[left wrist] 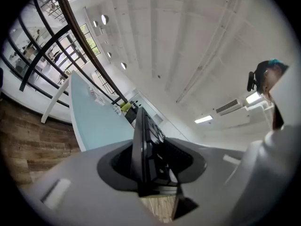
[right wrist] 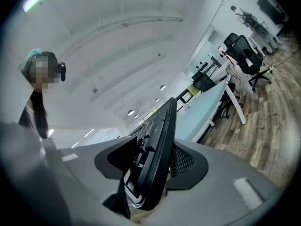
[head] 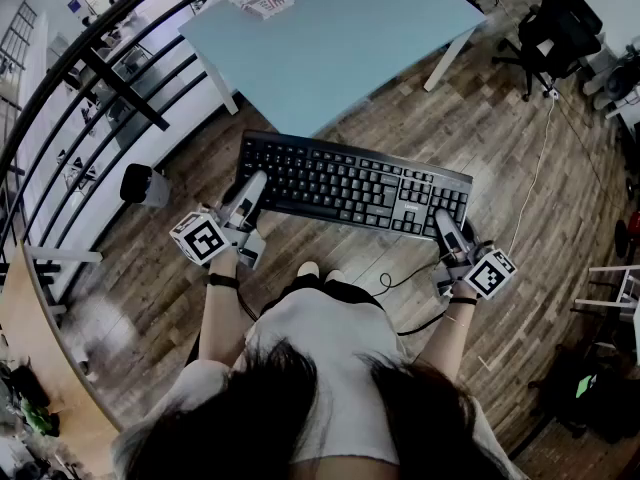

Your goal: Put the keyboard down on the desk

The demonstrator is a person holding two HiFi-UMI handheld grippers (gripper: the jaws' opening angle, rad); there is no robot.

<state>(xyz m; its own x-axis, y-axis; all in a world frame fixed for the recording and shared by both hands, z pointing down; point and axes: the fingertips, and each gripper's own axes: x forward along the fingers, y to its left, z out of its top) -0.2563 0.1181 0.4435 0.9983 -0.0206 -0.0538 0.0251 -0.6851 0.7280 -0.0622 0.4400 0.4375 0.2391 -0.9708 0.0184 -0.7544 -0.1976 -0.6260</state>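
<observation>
Head view looks steeply down; gripper views, close and level, share the keyboard (head: 355,183).

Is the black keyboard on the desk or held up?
Held up: left tool and right tool grip the black keyboard above the wooden floor.

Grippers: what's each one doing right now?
Left gripper: closed on the keyboard, left end.
Right gripper: closed on the keyboard, right end.

we see a wood plank floor (head: 500,138), a pale blue bench (head: 330,38), a black office chair (head: 555,33), a black railing (head: 125,88) and white ceiling lights (left wrist: 203,119).
</observation>
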